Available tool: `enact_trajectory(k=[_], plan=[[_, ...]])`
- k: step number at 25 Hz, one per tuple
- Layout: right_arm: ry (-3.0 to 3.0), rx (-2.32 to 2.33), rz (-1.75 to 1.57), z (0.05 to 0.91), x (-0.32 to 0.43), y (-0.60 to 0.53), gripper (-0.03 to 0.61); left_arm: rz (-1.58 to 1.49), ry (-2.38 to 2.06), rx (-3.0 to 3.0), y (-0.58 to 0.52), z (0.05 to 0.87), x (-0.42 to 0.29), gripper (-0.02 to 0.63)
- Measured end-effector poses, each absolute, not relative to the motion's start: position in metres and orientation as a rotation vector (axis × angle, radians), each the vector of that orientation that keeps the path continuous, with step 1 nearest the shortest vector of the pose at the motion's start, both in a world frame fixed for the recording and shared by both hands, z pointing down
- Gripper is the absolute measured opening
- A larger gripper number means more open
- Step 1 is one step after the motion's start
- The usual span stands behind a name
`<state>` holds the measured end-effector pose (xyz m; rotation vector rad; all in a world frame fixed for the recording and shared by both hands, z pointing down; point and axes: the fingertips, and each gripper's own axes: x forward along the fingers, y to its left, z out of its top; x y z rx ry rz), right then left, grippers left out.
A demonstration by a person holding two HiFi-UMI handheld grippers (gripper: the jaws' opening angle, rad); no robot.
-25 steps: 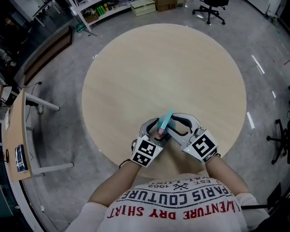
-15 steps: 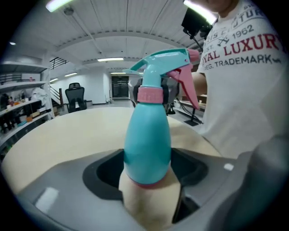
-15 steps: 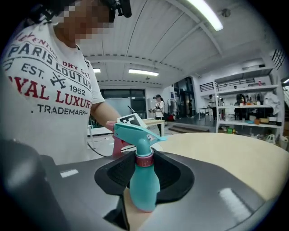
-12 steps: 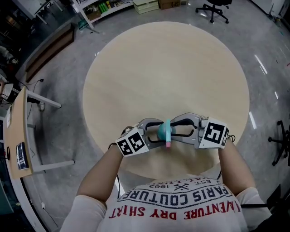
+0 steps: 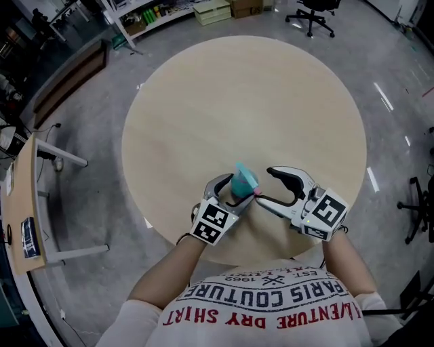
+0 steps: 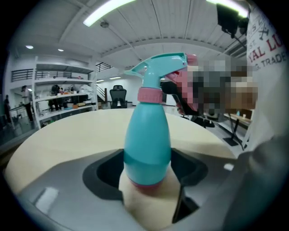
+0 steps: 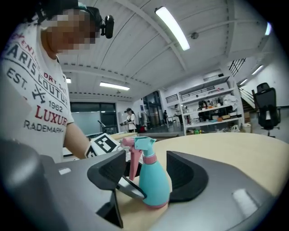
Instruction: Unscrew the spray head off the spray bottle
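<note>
A teal spray bottle (image 5: 243, 181) with a pink collar and pink trigger stands upright on the round table (image 5: 244, 101), near its front edge. My left gripper (image 5: 234, 193) is shut on the bottle's lower body (image 6: 146, 144), its jaws pressing both sides. The teal spray head (image 6: 160, 70) sits on the bottle above the pink collar. My right gripper (image 5: 266, 187) is to the bottle's right, and its jaws are opening. In the right gripper view the bottle (image 7: 153, 180) stands between those jaws (image 7: 146, 173), with a gap on each side.
The person's torso and arms are close behind both grippers at the table's front edge. Beyond the table are a grey floor, an office chair (image 5: 312, 15) at the back, shelving (image 5: 146, 15) at the back left, and a desk (image 5: 24, 203) at the left.
My right gripper has let go of the spray head, opened wide and drawn back to the right. My left gripper has swung the bottle back upright.
</note>
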<state>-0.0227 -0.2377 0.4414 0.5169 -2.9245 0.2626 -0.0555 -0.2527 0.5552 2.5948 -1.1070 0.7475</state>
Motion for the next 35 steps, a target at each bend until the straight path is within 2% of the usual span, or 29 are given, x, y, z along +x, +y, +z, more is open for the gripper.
enact_trajectory(k=[6, 8, 10, 14, 18, 24, 27, 29, 31, 35], plan=[[-2.835, 0.744, 0.248, 0.46, -0.039, -0.245, 0.263, 0.722, -1.291, 2.489, -0.252, 0.555, -0.044, 0.321], [-2.82, 0.774, 0.225, 0.462, -0.043, -0.249, 0.219, 0.715, -1.317, 2.471, -0.251, 0.555, -0.042, 0.321], [-2.799, 0.81, 0.181, 0.464, -0.046, -0.253, 0.137, 0.703, -1.333, 2.457, -0.251, 0.556, -0.042, 0.321], [-2.798, 0.764, 0.115, 0.465, -0.049, -0.249, 0.135, 0.696, -1.299, 2.482, -0.246, 0.555, -0.044, 0.321], [-2.833, 0.496, 0.134, 0.465, -0.05, -0.238, 0.132, 0.759, -1.033, 2.658, -0.235, 0.555, -0.044, 0.321], [-2.783, -0.118, 0.055, 0.462, -0.052, -0.205, 0.132, 0.944, -0.346, 2.906, -0.205, 0.553, -0.045, 0.321], [-2.768, -0.176, 0.024, 0.462, -0.057, -0.203, 0.132, 0.967, -0.243, 2.901, -0.202, 0.554, -0.048, 0.322], [-2.803, -0.094, 0.027, 0.461, -0.06, -0.208, 0.136, 0.913, -0.283, 2.873, -0.203, 0.554, -0.05, 0.322], [-2.853, 0.028, 0.063, 0.458, -0.058, -0.213, 0.247, 0.864, -0.406, 2.84, -0.208, 0.554, -0.053, 0.322], [-2.907, 0.329, 0.136, 0.45, -0.033, -0.227, 0.267, 0.797, -0.903, 2.66, -0.24, 0.554, -0.062, 0.322]])
